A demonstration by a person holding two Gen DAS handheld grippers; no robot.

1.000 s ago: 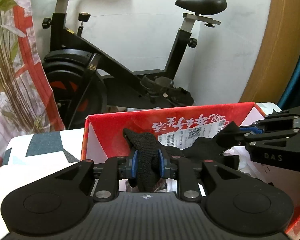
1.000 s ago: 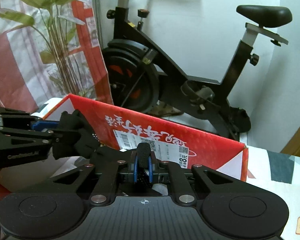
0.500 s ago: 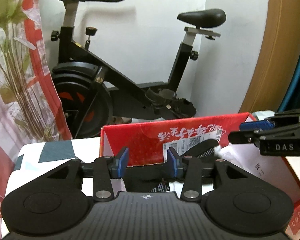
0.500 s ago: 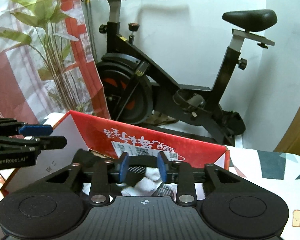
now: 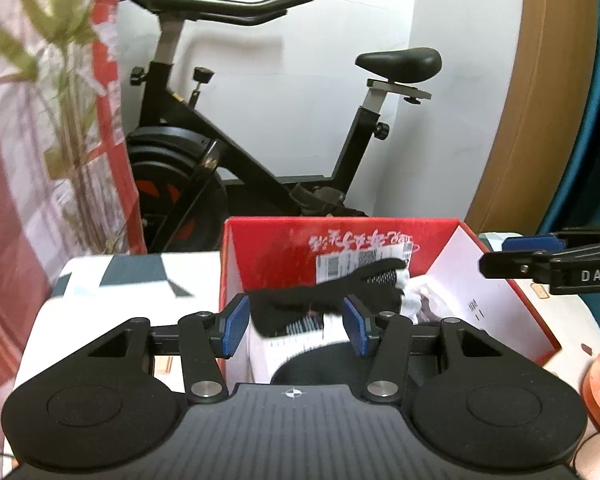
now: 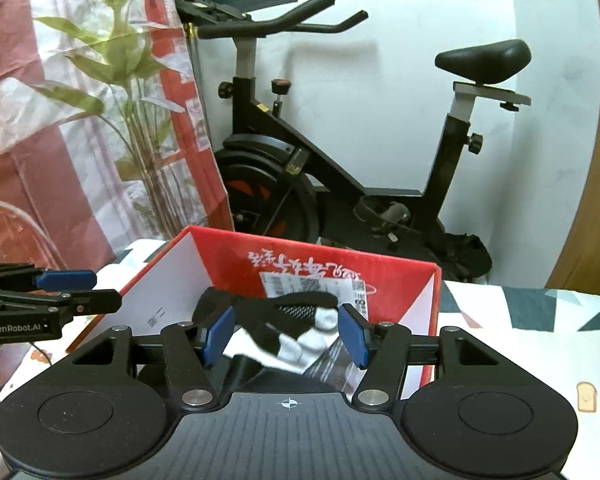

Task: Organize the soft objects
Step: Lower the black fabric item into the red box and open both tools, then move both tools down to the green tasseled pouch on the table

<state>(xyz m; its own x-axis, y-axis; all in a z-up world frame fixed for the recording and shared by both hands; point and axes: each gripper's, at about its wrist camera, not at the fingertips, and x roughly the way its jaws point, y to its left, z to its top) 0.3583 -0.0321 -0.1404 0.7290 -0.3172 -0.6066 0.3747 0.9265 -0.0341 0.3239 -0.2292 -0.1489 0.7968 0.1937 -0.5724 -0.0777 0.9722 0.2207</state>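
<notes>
A red cardboard box (image 5: 276,252) stands on the patterned table; it also shows in the right wrist view (image 6: 396,280). Black and white socks (image 5: 332,296) lie piled inside it, also seen in the right wrist view (image 6: 300,328). My left gripper (image 5: 296,326) is open and empty, just above the box's near edge. My right gripper (image 6: 286,334) is open and empty, over the socks. Each gripper shows at the edge of the other's view: the right one (image 5: 540,258), the left one (image 6: 60,292).
A black exercise bike (image 5: 228,160) stands behind the table against a white wall. A red and white curtain with a green plant (image 6: 112,120) hangs at the left. A brown curved panel (image 5: 540,100) is at the right. The tablecloth (image 6: 540,320) has grey triangles.
Both grippers were shut on a black sock held between them. They opened, dropped it into the box, and pulled back and up.
</notes>
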